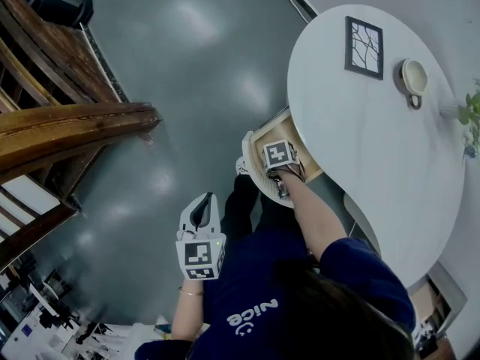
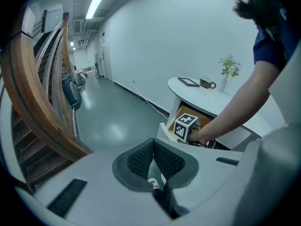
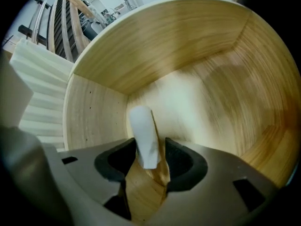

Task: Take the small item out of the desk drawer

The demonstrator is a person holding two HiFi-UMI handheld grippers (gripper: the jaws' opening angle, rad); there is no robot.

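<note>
While the right gripper (image 3: 150, 161) points steeply down into the open drawer (image 1: 271, 128), its jaws stand released, with the white item (image 3: 143, 135) between them. That item is a small pale block on the drawer's wooden bottom, reaching toward a corner. Its near end sits between the pads, close against the left one. A sliver of wood shows between it and the right one, so it is not pressed from both sides.

Seen from the head view, the drawer is pulled out from under the edge of the white bench (image 1: 360, 148). Only the gripper's marker cube and the hand behind it show above the drawer's rim. On the bench top, well apart from the drawer, are a dark frame (image 1: 364, 46) and a cup (image 1: 413, 76). A plant (image 1: 472, 115) stands at the bench's far edge.

The left gripper (image 2: 154, 157) hangs at the person's side over the grey floor (image 1: 187, 66), away from the bench. Its jaws are clenched together on nothing. A wooden railing (image 1: 67, 126) runs along the floor's other side.
</note>
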